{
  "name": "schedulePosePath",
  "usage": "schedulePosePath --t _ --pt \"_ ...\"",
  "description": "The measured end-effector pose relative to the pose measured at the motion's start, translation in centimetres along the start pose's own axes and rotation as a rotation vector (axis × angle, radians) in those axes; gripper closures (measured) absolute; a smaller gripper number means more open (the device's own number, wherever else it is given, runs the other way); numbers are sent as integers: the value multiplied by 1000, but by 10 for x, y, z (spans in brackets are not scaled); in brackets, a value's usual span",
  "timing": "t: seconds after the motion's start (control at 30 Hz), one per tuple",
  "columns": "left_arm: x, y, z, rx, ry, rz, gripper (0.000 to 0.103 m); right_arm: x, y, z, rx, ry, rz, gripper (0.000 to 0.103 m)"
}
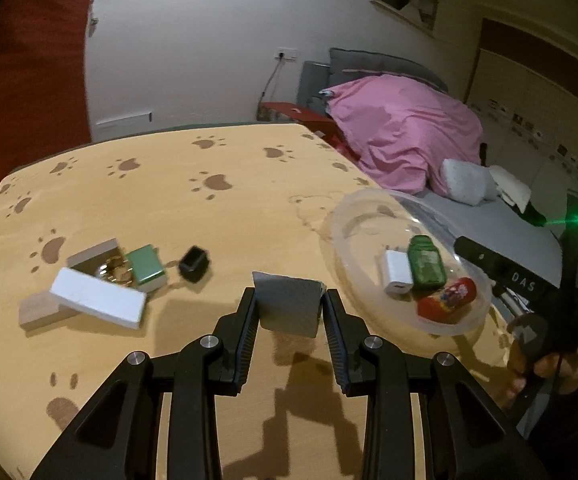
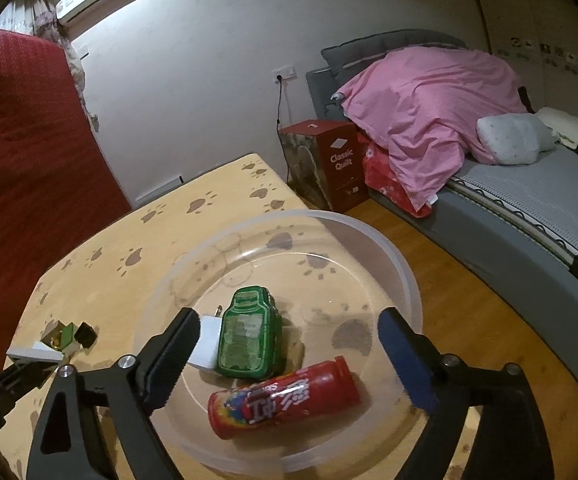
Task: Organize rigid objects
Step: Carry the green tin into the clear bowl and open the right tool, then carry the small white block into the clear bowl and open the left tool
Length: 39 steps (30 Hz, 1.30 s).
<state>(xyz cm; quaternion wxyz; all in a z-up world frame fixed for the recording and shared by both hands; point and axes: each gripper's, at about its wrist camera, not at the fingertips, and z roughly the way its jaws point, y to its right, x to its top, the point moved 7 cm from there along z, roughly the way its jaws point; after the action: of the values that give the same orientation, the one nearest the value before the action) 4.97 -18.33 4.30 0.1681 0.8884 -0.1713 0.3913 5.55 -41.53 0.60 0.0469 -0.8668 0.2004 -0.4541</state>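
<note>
Closest to the left wrist camera, the left gripper (image 1: 290, 312) has its fingers clenched on a grey card (image 1: 287, 304), which stands upright between the pads, lifted above the counter (image 1: 209, 208) with its shadow falling below it.

At about ten o'clock from that gripper lies a small cluster on the paw-print counter: a white box (image 1: 99, 297) resting across a grey block (image 1: 37, 309), a second grey block (image 1: 93, 255) behind it, a gold ring-shaped piece (image 1: 116, 270) between them, a green box (image 1: 145, 269) touching the gold piece, and a black cube (image 1: 194, 264) just beside the green box at its three o'clock.

At two o'clock from the left gripper sits a clear bowl (image 1: 343, 216). Inside it lie a white charger (image 1: 398, 278), a green tin (image 1: 426, 265) touching the charger's right side, and a red tube (image 1: 447, 300) on its side at the near edge.

Over the bowl, the right gripper (image 2: 289, 354) hangs with its fingers released and spread wide, grasping nothing; the green tin and red tube (image 2: 285, 398) show between them.

Behind the counter stands a bed (image 2: 529, 208) with a pink blanket (image 2: 429, 104).
</note>
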Motion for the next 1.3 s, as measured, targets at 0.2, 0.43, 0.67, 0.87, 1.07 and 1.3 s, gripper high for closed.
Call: schedulePosePath --t 0.2,0.43,0.67,0.87,1.07,1.3 --pt "7 26 8 -47 1 40 70 2 5 -1 -18 16 7 0" --pt "12 42 18 -85 -12 49 70 3 7 -2 -46 30 -23 0" --pt "15 65 27 -124 -21 82 70 6 12 -7 -43 44 -7 0" --pt "14 84 34 -156 -31 123 69 8 16 -5 -40 45 5 0" --pt "11 94 40 -175 -43 130 70 9 18 -6 -39 48 13 0" --pt "5 103 46 -195 -57 148 69 10 19 -5 -39 48 15 0"
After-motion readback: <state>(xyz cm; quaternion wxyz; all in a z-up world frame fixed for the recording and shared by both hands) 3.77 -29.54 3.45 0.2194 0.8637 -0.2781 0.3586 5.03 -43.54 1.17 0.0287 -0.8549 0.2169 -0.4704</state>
